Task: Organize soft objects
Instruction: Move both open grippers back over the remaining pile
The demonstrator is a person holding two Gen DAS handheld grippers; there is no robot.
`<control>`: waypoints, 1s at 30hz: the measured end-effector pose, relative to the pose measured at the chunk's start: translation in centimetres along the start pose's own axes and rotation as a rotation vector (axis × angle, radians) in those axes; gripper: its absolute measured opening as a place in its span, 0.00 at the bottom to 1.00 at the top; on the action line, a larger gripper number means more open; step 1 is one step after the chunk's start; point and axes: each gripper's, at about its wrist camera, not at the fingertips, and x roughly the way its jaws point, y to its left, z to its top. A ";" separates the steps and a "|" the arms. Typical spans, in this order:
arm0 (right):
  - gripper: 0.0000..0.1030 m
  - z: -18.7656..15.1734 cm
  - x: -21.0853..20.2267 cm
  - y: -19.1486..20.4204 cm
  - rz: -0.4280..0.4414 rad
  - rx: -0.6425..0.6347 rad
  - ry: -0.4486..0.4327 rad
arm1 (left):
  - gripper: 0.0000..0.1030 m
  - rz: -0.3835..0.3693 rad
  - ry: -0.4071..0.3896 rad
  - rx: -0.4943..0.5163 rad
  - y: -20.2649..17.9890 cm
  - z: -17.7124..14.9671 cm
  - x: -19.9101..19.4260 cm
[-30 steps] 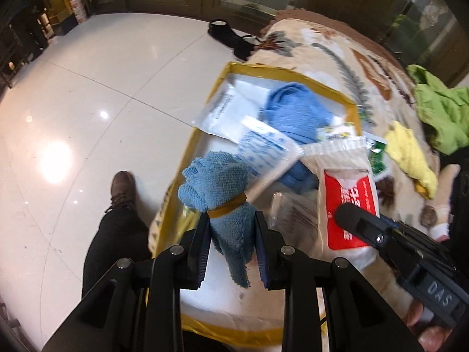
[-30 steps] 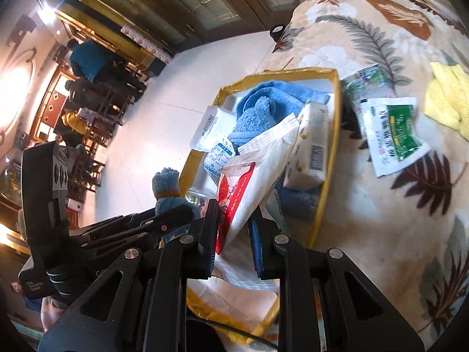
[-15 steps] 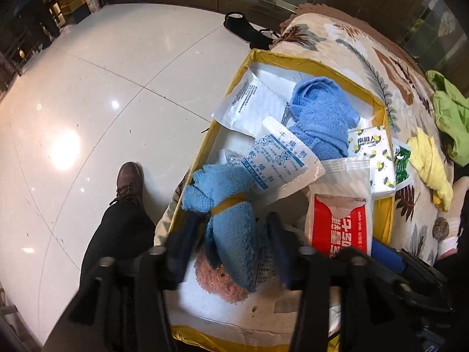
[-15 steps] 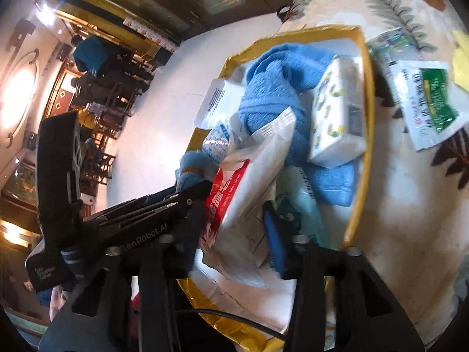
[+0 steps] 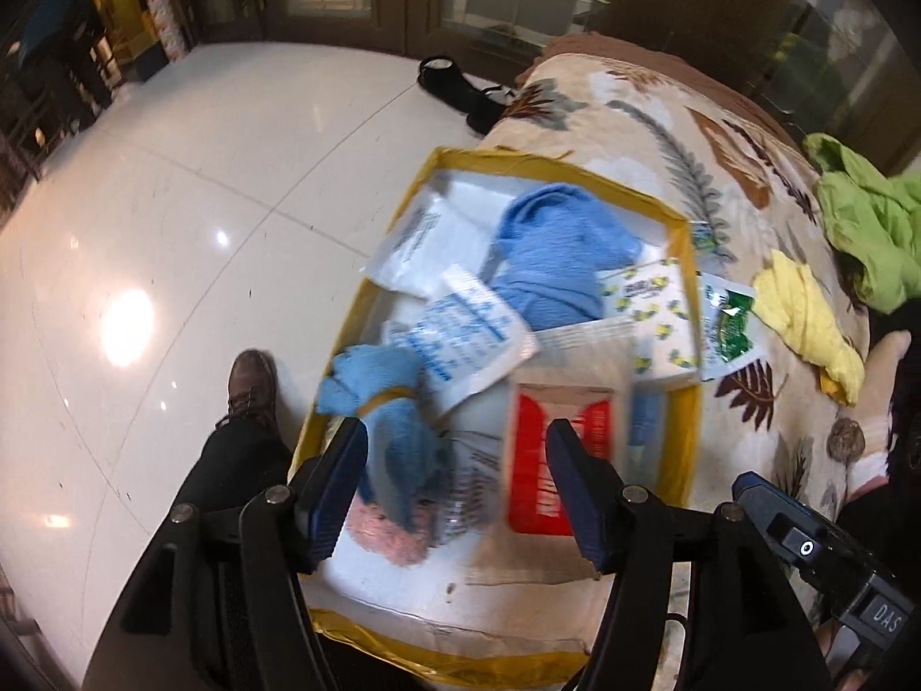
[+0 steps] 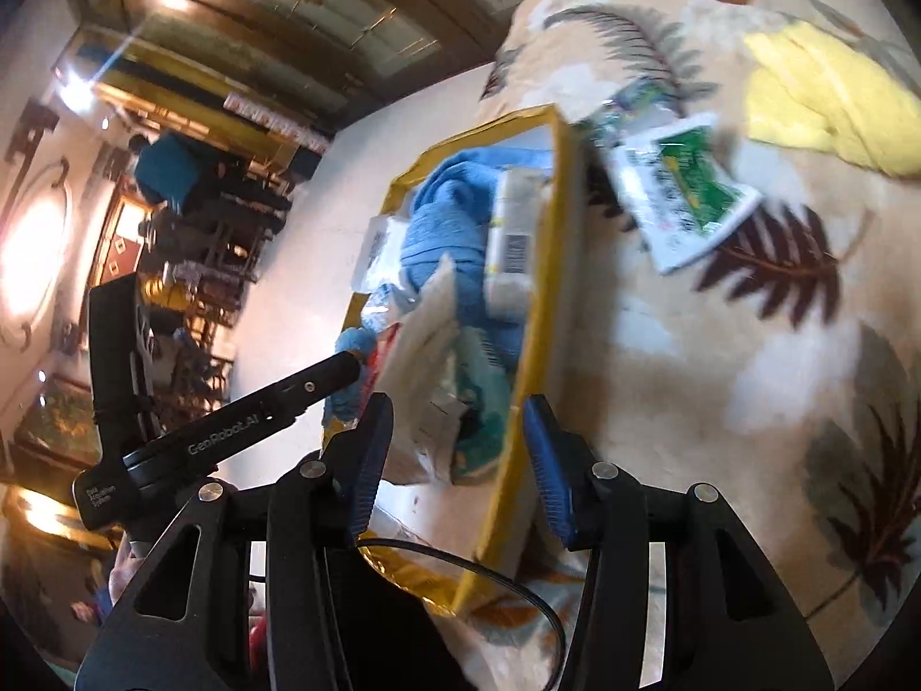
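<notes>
A yellow-rimmed box [image 5: 685, 299] sits on a leaf-print blanket [image 5: 650, 115]. Over its near end my left gripper [image 5: 455, 443] hangs with its jaws opening and nothing pressed by the pads. A small blue cloth bundle with a yellow band [image 5: 397, 420] lies in the box by the left finger. The red-and-white packet [image 5: 552, 449] lies beside it, under the right finger. In the right wrist view my right gripper [image 6: 456, 409] is open over the box rim [image 6: 541, 288], and the packet [image 6: 420, 345] leans in the box ahead of it.
The box also holds a big blue towel [image 5: 552, 265], white packets [image 5: 466, 340], a lemon-print tissue pack [image 5: 656, 316] and something pink [image 5: 385, 530]. On the blanket lie a green packet [image 6: 685, 196], a yellow cloth [image 6: 829, 98] and a green garment [image 5: 869, 224]. A person's shoe [image 5: 250, 386] stands on the floor.
Both grippers opened. The left let the blue bundle go into the box; the right let go of the red-and-white packet. The right gripper then swung right, towards the box's rim.
</notes>
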 end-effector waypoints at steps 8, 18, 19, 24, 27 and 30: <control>0.46 -0.9 -5.0 -4.0 -0.084 0.019 -0.092 | 0.63 -0.093 0.004 0.064 -4.3 0.1 -0.9; 0.46 -1.9 -9.9 -10.5 -0.137 0.169 -0.177 | 0.63 -0.149 0.039 0.176 -12.5 0.9 0.0; 0.46 -2.0 -10.1 -10.8 -0.137 0.180 -0.183 | 0.63 -0.149 0.043 0.191 -13.3 0.8 0.2; 0.46 -2.0 -11.7 -12.4 -0.136 0.222 -0.213 | 0.63 -0.161 0.082 0.231 -16.9 1.0 2.2; 0.46 -1.8 -12.2 -13.2 -0.131 0.244 -0.221 | 0.63 -0.159 0.096 0.210 -18.2 1.6 3.3; 0.46 -1.7 -12.5 -13.5 -0.129 0.252 -0.225 | 0.63 -0.150 0.103 0.142 -18.8 2.8 4.6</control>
